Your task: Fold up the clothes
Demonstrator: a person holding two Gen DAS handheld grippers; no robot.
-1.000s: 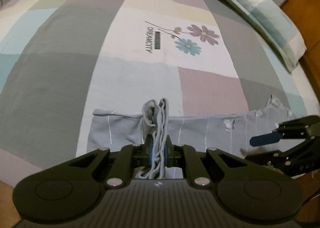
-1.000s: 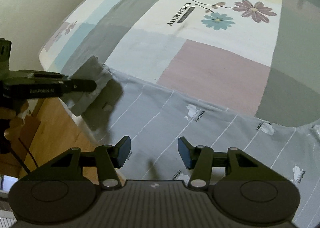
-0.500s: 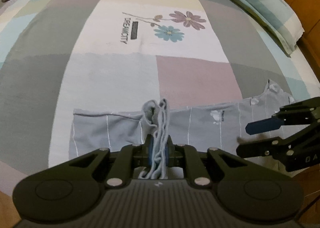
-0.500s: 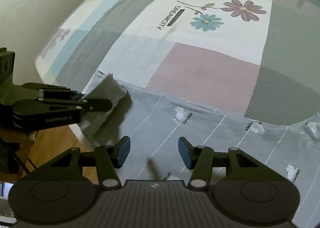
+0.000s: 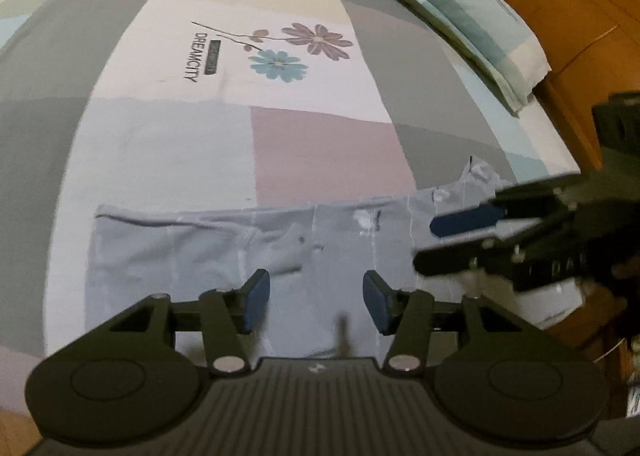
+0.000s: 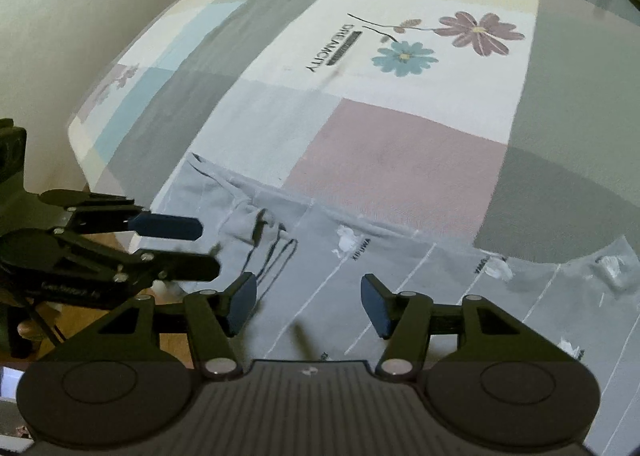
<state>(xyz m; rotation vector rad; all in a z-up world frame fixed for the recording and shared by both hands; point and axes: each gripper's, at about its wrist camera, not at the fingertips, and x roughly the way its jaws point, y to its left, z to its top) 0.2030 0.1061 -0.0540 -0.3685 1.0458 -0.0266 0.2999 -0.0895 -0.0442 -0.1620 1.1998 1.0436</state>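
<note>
The grey striped garment [image 5: 248, 256] lies flat along the bed's [image 5: 320, 144] near edge, a small bunch at its 12 o'clock. Left gripper [image 5: 316, 302] and right gripper [image 6: 308, 302] hover over it, jaws wide and empty, seemingly between grasps

Soft matt grey cloth garment [image 5: 208, 252] lies on a matt patchwork-print cloth bedsheet [image 5: 320, 152] beside glossy wood [image 5: 580, 16].

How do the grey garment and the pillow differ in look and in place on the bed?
The garment is plain grey with thin white lines; the pillow has pale green and cream checks. The garment lies flat at the near edge of the bed; the pillow lies at the far right edge. Both rest on the bed.
</note>
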